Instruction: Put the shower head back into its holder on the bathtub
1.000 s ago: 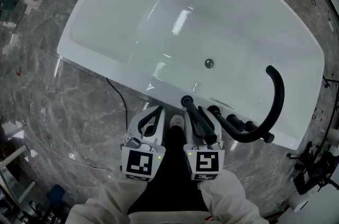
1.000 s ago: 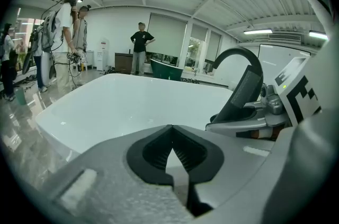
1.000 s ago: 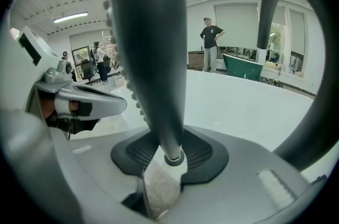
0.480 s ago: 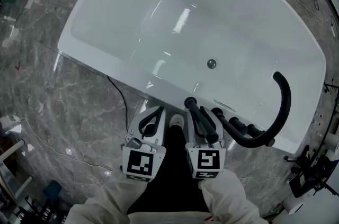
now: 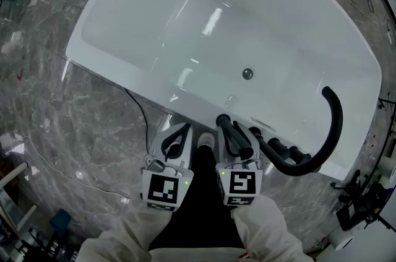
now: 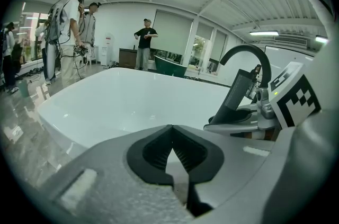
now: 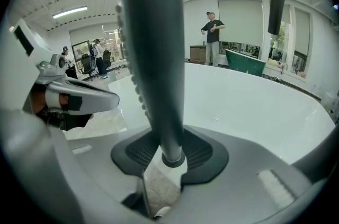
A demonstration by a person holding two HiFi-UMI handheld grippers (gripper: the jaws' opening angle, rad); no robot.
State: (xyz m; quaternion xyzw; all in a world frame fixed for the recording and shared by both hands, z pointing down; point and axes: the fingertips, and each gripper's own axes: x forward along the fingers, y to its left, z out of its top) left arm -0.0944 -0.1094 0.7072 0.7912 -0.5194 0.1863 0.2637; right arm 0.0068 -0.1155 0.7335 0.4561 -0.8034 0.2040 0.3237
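Note:
A white bathtub fills the head view. On its near rim stand a black curved spout and black knobs. My right gripper is shut on the black shower head, which sticks up just over that rim, left of the knobs. In the right gripper view the shower head stands upright between the pads of the right gripper. My left gripper is beside it on the left. In the left gripper view its jaws meet at the tips with nothing between them.
The tub's drain lies in the basin ahead of the grippers. A thin cable runs over the marble floor at the tub's near left. Dark gear sits on the floor at the far right. Several people stand beyond the tub.

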